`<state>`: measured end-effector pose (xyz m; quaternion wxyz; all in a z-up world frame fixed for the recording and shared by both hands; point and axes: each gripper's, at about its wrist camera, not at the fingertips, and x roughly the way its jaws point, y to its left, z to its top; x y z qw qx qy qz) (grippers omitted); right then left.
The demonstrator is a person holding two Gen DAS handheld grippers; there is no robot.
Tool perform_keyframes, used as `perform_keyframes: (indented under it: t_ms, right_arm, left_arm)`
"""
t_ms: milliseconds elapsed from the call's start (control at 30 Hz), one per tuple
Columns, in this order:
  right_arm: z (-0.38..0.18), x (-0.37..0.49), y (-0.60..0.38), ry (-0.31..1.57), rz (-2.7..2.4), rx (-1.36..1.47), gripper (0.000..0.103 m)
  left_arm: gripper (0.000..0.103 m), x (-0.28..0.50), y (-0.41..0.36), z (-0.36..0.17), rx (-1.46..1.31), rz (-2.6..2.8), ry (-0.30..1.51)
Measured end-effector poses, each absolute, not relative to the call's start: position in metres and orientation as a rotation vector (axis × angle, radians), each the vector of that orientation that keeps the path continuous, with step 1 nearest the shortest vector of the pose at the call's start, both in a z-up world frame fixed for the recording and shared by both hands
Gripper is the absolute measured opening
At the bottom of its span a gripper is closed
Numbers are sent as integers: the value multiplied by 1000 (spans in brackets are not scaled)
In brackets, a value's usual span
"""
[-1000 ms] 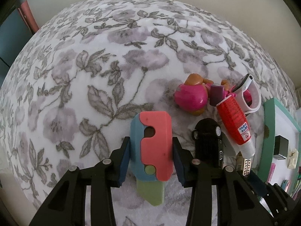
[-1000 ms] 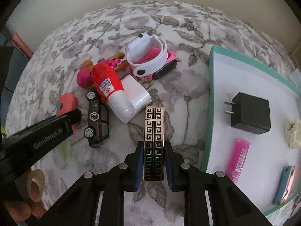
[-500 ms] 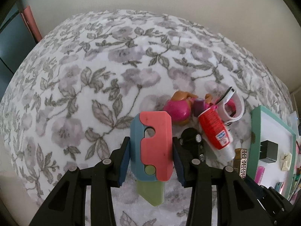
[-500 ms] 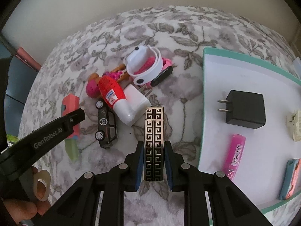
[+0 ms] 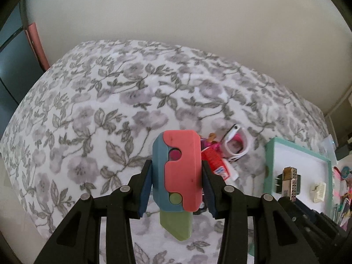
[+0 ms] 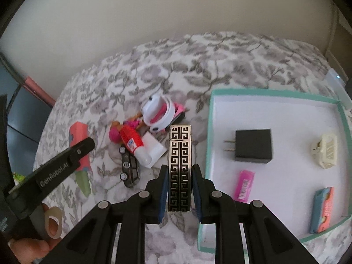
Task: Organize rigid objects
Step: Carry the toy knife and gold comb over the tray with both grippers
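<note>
My left gripper (image 5: pixel 177 187) is shut on a toy folding knife (image 5: pixel 178 171) with a red and blue handle and a green blade, held above the flowered bedspread (image 5: pixel 99 114). In the right wrist view that same toy knife (image 6: pixel 80 136) and the left gripper's finger (image 6: pixel 66 165) show at the left. My right gripper (image 6: pixel 179 189) is shut on a silver lighter (image 6: pixel 179 165) with a black key pattern, held upright just left of the teal-rimmed tray (image 6: pixel 275 92). From the left wrist view, the lighter (image 5: pixel 290 182) hangs in front of the tray (image 5: pixel 269 165).
On the bedspread lies a pile: white watch band (image 6: pixel 158 112), red glue bottle (image 6: pixel 134 146), black toy car (image 6: pixel 128 169), pink doll (image 6: pixel 114 134), white charger (image 6: pixel 155 149). The tray holds a black plug (image 6: pixel 253 146), pink lighter (image 6: pixel 244 186), cream clip (image 6: pixel 325 150) and a blue-red toy (image 6: pixel 323 209).
Both grippers have risen off the bedspread with their objects still gripped; the pile looks smaller and farther. The tray has slid closer to the right gripper.
</note>
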<state>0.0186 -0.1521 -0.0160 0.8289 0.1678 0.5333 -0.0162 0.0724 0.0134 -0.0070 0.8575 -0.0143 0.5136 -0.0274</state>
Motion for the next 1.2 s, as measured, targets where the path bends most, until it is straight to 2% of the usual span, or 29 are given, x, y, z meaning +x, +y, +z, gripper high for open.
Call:
perform_keyframes:
  t_ms: [600, 1200]
  right_arm:
    - [25, -12, -225, 1040, -176, 433, 22]
    - [12, -45, -298, 1084, -327, 453, 22]
  left_arm:
    - [44, 37, -66, 15, 60, -236, 1029]
    - [44, -2, -164, -9, 179, -446, 1123]
